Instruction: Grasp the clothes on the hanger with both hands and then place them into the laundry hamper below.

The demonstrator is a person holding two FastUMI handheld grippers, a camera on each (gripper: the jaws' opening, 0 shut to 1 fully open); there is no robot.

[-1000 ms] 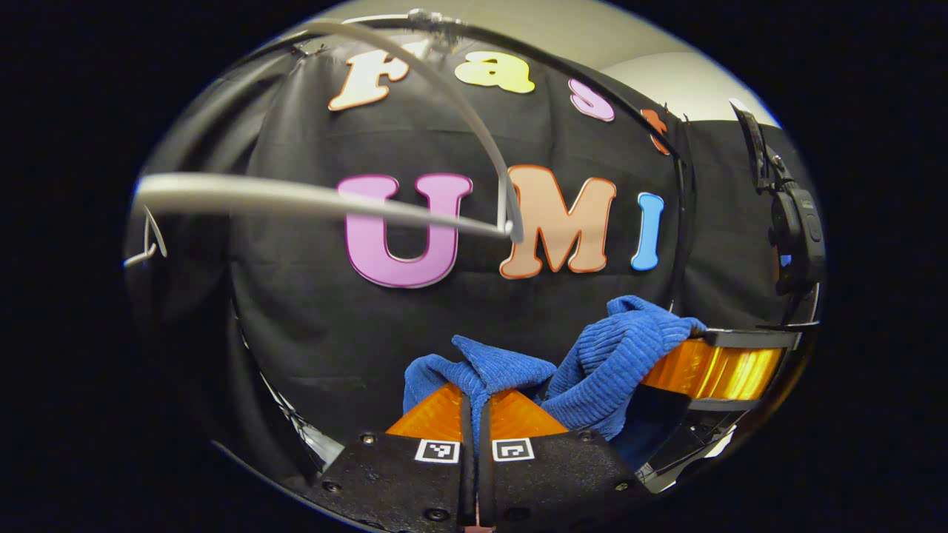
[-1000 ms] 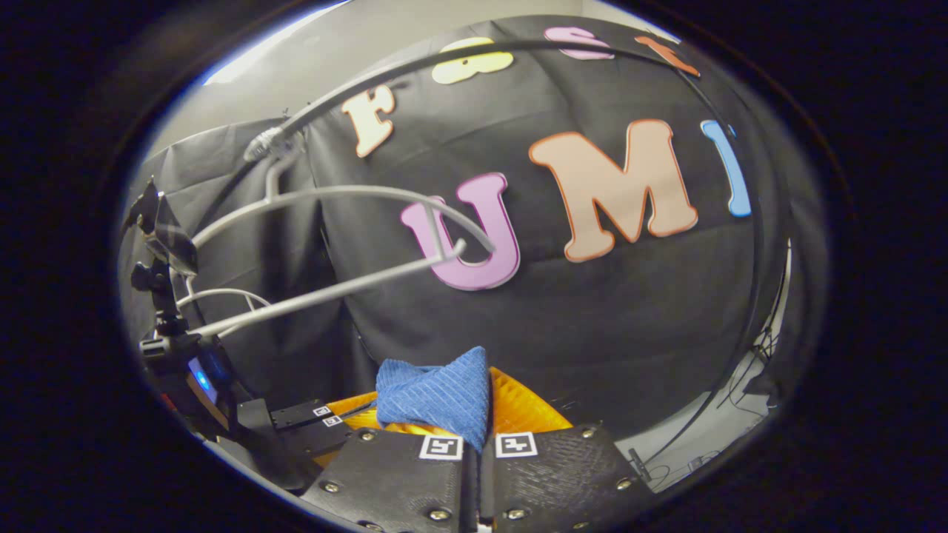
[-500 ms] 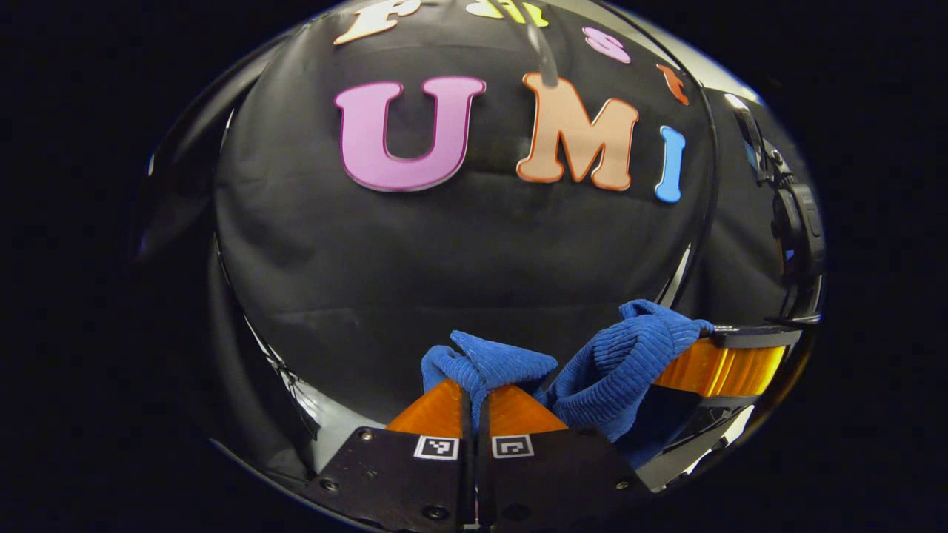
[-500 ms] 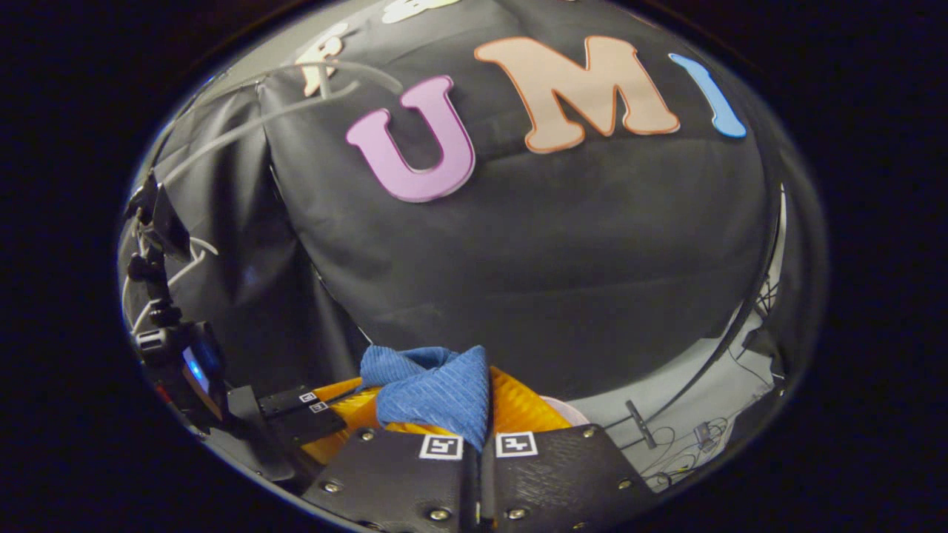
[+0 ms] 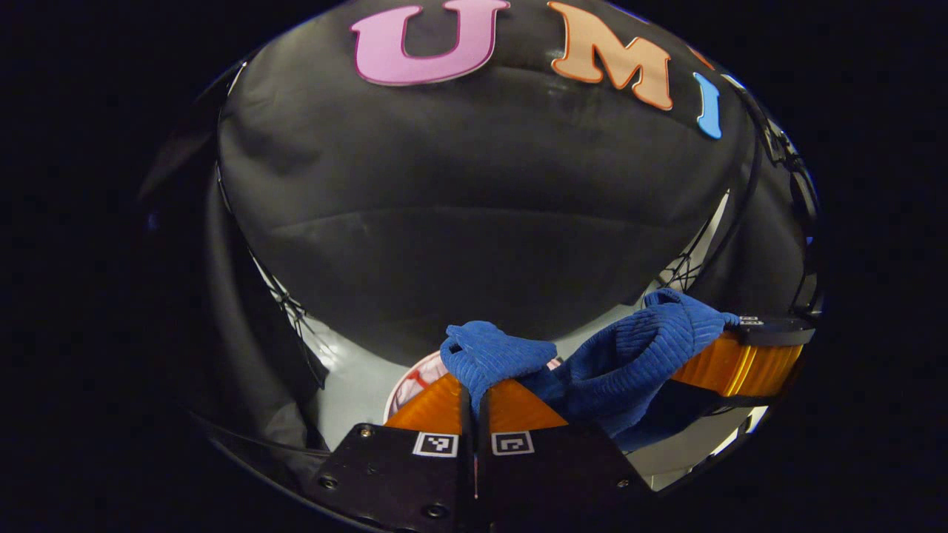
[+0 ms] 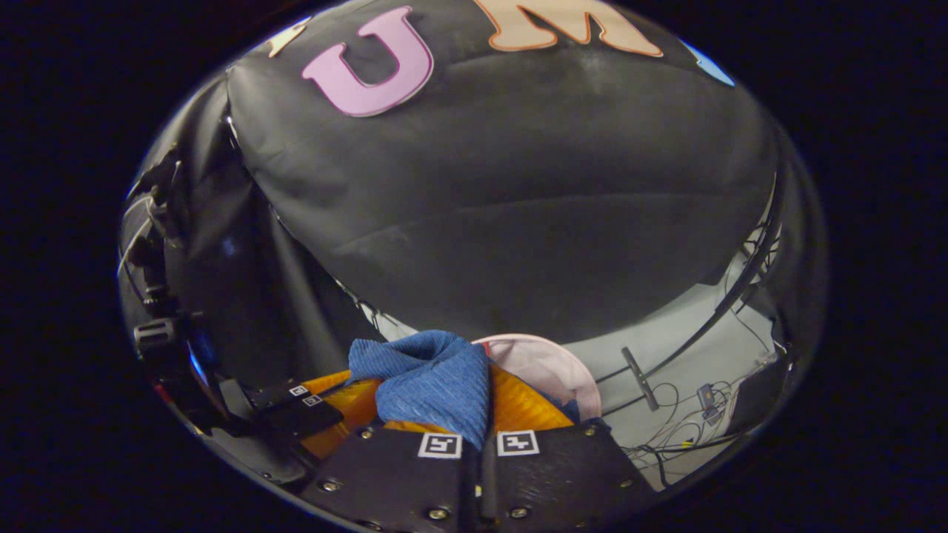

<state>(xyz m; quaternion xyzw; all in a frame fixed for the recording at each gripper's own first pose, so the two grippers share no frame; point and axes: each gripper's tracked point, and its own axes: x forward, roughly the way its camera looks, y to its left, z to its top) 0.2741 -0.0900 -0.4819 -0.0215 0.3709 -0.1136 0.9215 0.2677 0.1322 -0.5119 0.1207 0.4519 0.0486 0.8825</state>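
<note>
Garment (image 5: 629,363): blue, ribbed knit, bunched and stretched between both tongs, held in the air in front of the black booth wall (image 5: 474,222). Landmark is the laundry hamper (image 6: 552,366), a pale pinkish round rim down on the light floor (image 6: 689,355).

Left gripper view: left tongs (image 5: 474,396) clenched on a lump of the blue knit, fabric poking up between and over the two fingertips. To their right the cloth runs as a thick ribbed fold over to the right tongs (image 5: 740,355), whose near end it covers. A slice of the hamper rim (image 5: 411,377) peeks out just left of the left tongs' fingers, below the garment.

Right gripper view: left tongs (image 6: 296,407) sit low at the left, left of the hamper. Right tongs (image 6: 478,403) clenched on a folded point of the blue cloth (image 6: 429,374), which drapes over the fingers. Hamper rim lies just behind and right of those fingers, garment above it, not inside. Cables (image 6: 689,422) lie on the floor right of the hamper.
</note>
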